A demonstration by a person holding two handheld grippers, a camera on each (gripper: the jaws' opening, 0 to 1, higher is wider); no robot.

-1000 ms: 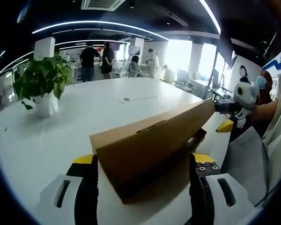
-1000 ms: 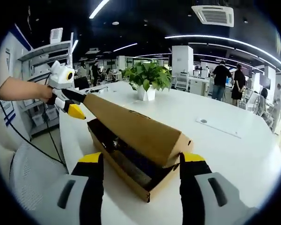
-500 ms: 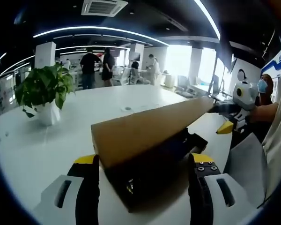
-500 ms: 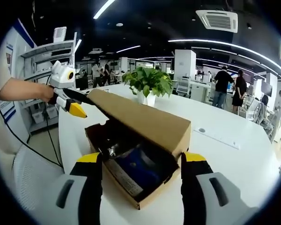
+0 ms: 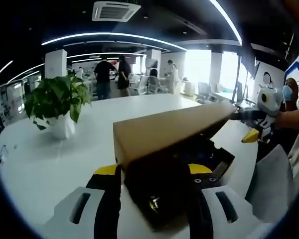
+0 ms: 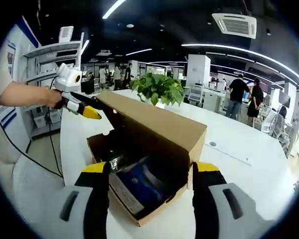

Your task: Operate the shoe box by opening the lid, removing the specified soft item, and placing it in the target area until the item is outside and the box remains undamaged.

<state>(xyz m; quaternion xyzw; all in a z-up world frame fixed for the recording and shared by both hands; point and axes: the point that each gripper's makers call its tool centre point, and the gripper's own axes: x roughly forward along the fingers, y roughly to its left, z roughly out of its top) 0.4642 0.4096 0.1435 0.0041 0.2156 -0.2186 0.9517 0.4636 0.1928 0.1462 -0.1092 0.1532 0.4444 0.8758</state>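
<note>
A brown cardboard shoe box (image 6: 154, 211) lies on the white table (image 6: 239, 174) with its lid (image 6: 154, 124) swung up. Inside lies a blue soft item (image 6: 139, 179) among dark contents. My right gripper (image 6: 150, 167) is open, its jaws flanking the near end of the box. My left gripper (image 6: 89, 110) is at the lid's far corner, held by a bare arm. In the left gripper view the lid (image 5: 169, 132) is raised over the dark box (image 5: 159, 199). My left gripper (image 5: 153, 170) is open, its jaws close beside the box end. My right gripper (image 5: 249, 127) meets the lid's far corner.
A potted plant (image 5: 57, 102) (image 6: 159, 87) stands on the table (image 5: 40, 164) beyond the box. Several people (image 5: 112, 74) stand at the back of the office. Shelving (image 6: 50, 64) rises on the left, and a pale chair back (image 6: 35, 199) sits by the table edge.
The lid has swung higher, and the blue item and dark contents now show. My left jaws stand closer together than before. Both cameras have shifted slightly.
</note>
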